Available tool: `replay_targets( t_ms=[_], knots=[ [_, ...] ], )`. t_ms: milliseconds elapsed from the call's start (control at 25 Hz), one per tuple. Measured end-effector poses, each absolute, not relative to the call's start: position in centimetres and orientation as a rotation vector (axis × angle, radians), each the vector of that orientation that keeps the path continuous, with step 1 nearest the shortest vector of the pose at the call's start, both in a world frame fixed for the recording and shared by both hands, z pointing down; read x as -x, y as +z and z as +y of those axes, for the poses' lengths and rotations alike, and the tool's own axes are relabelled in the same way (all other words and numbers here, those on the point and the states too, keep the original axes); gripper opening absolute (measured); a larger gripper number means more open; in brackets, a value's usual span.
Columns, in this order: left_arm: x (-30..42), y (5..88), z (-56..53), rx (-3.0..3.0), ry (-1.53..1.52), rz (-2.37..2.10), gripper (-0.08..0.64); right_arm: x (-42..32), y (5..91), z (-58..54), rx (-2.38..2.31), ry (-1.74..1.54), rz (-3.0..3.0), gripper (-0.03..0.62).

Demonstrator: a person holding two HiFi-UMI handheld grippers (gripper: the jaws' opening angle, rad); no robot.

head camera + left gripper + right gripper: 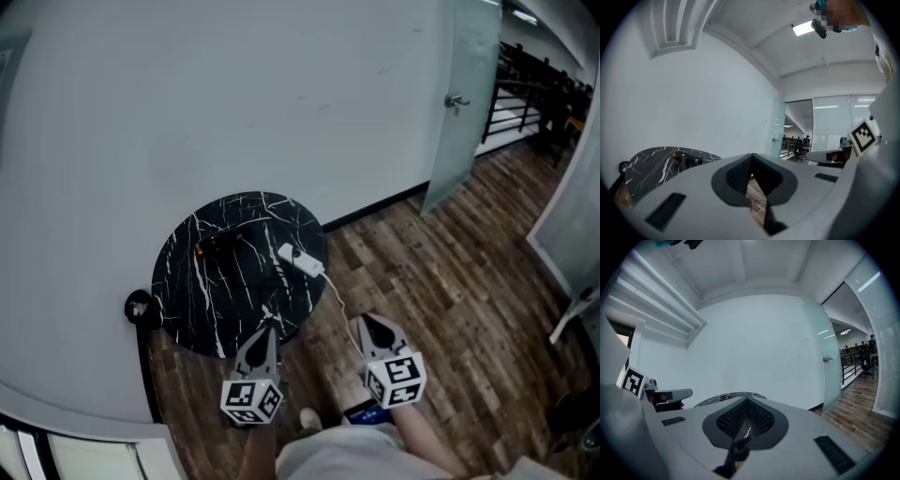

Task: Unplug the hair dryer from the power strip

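Entry, start of the unplugging job, risks as I judged them. Left gripper [268,325]: lower centre of the head view, jaws closed together with nothing between them, tip just over the near rim of the round black marble table [187,309]. Right gripper [365,322]: lower centre-right, over the wood floor [450,281], jaws likewise pressed together and empty. Hair dryer [219,244]: dark body with an orange end, lying on the upper left part of the tabletop. Power strip [299,260]: white, at the table's right rim, well apart from both grippers. White cord [336,295]: ran from the strip off the table and down toward the right gripper. I could not make out the plug or its socket at this size. Hazard one: the strip looked light and sat by the rim, so a pull on the plug with no gripper bracing it could have dragged it over the edge. Hazard two: the trailing cord lay in the right gripper's likely path and could have snagged. Hazard three: tugging the dryer's lead rather than its plug might have slid the dryer across the marble. Hazard four: both sets of jaws needed opening before any approach, or they would only have shoved the strip.
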State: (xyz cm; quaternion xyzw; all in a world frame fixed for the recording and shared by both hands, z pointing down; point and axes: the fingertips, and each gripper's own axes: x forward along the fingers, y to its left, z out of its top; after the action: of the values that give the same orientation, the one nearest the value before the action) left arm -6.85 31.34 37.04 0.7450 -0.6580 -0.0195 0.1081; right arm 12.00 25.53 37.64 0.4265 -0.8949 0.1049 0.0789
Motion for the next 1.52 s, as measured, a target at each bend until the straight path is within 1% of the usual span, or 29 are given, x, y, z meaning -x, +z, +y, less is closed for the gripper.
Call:
replay_targets(
  t_ms=[160, 400, 640, 800, 960, 1280, 1520],
  knots=[
    [7.2, 38.0, 30.7, -2.106, -0.005, -1.944, 0.002, -12.8, 38.1, 24.7, -1.275, 0.345, -2.672, -0.002],
    [7.5, 38.4, 28.8, -2.071, -0.006, -1.956, 0.002, -13.6, 38.4, 22.8, -1.289, 0.356, -2.664, -0.002],
    [7.8, 38.1, 24.7, -2.143, 0.007, -1.932, 0.002, -13.2, 39.1, 19.4, -1.31, 0.368, -2.626, -0.002],
    [9.6, 38.5, 21.0, -2.183, 0.011, -1.92, 0.002, -12.3, 40.3, 16.0, -1.344, 0.388, -2.585, -0.002],
    [12.6, 39.7, 16.3, -2.188, 0.014, -1.884, 0.002, -9.9, 41.4, 11.6, -1.374, 0.421, -2.557, -0.002],
    [17.9, 41.5, 6.7, -2.256, 0.055, -1.747, 0.002, -2.1, 43.2, 3.3, -1.345, 0.445, -2.473, -0.002],
    [19.9, 44.3, 2.1, -2.242, 0.082, -1.639, 0.002, 1.3, 45.4, 0.0, -1.338, 0.418, -2.435, -0.002]
  ],
)
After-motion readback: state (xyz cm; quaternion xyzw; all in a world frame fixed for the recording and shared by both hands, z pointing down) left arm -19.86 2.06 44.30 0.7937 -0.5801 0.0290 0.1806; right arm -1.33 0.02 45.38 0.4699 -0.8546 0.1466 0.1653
